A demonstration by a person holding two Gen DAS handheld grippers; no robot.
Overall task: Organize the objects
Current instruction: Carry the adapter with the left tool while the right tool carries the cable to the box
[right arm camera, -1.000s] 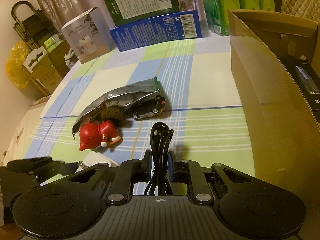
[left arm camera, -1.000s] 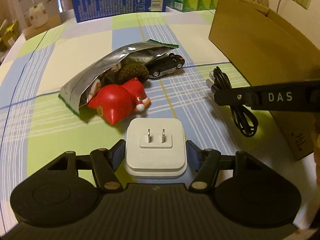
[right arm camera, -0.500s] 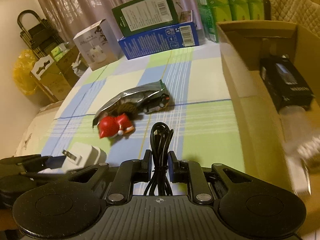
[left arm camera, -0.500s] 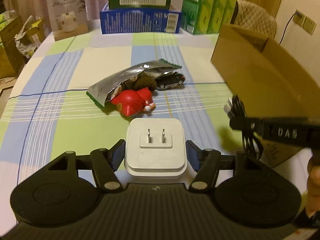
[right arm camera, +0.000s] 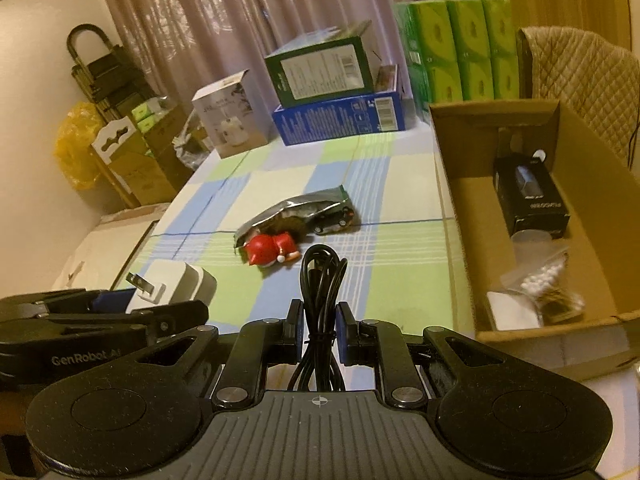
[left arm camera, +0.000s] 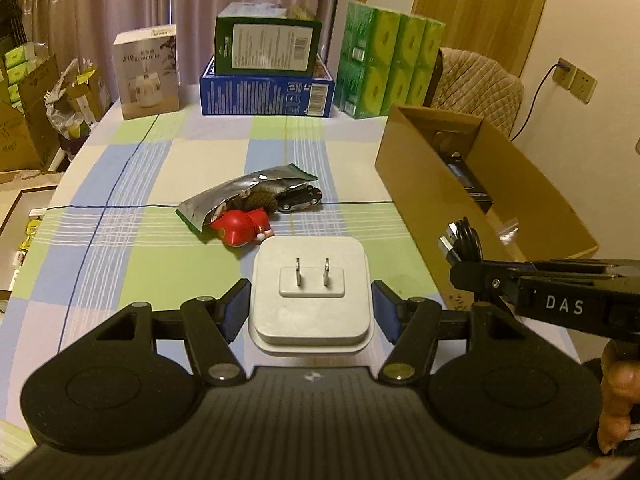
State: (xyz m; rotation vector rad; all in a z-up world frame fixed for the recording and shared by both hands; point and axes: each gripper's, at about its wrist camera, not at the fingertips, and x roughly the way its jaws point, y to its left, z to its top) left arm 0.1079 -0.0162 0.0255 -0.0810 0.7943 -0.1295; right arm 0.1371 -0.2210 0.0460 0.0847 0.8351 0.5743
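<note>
The left hand-held gripper (left arm camera: 311, 307) is clamped on a white square two-prong plug adapter (left arm camera: 311, 294), held above the checked desk (left arm camera: 120, 264). The right hand-held gripper (right arm camera: 318, 330), marked "DAS", grips a coiled black cable (right arm camera: 320, 280). The open brown cardboard box (right arm camera: 452, 184) contains a black carton (right arm camera: 530, 204) and a clear bag of white beads (right arm camera: 540, 280).

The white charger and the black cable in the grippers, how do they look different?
The white charger is a rigid square block with two metal prongs; the black cable is a thin, bundled loop. The charger fills a widely spread left gripper; the cable sits between narrowly set fingers of the right gripper. Both are held above the table.
</note>
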